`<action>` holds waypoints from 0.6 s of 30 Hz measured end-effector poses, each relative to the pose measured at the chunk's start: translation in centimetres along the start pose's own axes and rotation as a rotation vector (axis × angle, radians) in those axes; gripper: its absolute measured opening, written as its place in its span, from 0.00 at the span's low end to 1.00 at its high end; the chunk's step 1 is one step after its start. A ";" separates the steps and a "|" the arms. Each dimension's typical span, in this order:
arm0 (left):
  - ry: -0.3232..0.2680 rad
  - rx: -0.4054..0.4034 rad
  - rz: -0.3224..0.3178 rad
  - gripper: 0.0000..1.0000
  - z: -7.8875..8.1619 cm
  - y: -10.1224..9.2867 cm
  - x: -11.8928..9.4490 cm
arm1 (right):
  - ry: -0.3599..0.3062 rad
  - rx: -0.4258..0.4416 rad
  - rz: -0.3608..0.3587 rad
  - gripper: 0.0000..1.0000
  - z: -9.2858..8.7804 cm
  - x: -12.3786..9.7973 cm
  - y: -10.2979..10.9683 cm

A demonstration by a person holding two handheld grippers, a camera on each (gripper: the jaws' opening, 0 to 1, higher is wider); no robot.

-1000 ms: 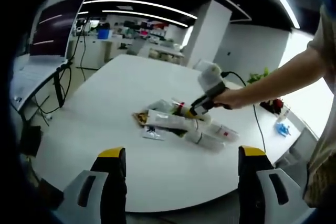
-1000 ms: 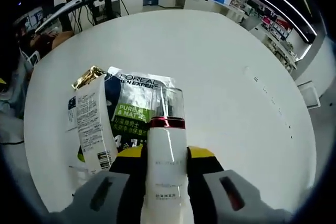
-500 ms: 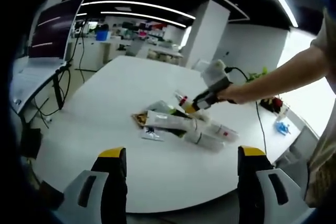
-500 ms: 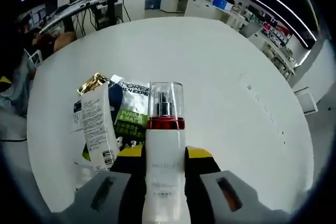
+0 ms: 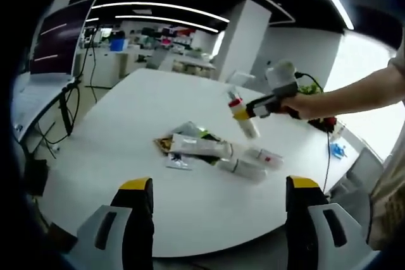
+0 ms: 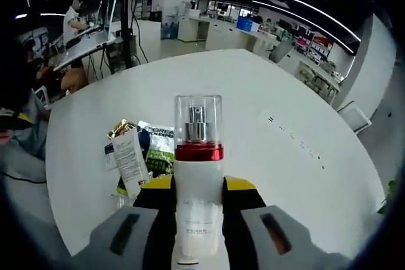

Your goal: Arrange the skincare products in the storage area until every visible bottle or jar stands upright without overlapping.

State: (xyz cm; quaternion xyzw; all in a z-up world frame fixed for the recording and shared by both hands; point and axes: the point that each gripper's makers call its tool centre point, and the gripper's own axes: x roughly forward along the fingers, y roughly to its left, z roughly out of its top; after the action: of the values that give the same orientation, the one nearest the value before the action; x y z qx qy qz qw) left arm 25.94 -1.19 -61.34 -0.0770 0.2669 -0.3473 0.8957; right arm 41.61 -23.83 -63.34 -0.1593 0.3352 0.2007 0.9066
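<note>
Now we have lifted the pump bottle point(image 6: 198, 181) clear of the pile point(image 5: 212, 151), right gripper point(image 6: 197, 219) clamped on it, left gripper point(image 5: 215, 203) gaping empty, ready for standing upright.

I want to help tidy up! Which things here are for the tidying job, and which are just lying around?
For the job:
- pump bottle, held in the right gripper
- white tubes
- carton
- green sachet

Just around:
- white table
- monitor
- blue item
</note>
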 end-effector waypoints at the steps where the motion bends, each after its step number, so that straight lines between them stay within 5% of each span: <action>1: -0.002 0.001 -0.001 0.84 0.0 0.0 0.0 | -0.012 0.000 -0.004 0.26 0.1 -0.5 0.0; 9: -0.003 -0.008 -0.008 0.84 0.1 -0.2 -0.1 | -0.115 0.027 -0.015 0.26 0.5 -4.8 0.9; 18: 0.044 0.053 -0.091 0.87 0.2 -2.9 0.6 | -0.210 0.086 -0.028 0.26 -0.7 -10.0 3.3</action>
State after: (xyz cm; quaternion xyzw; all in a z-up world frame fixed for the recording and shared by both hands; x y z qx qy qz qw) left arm 24.75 -3.77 -60.45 -0.0575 0.2735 -0.3963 0.8746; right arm 32.72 -23.89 -57.63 -0.1031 0.2442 0.1889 0.9455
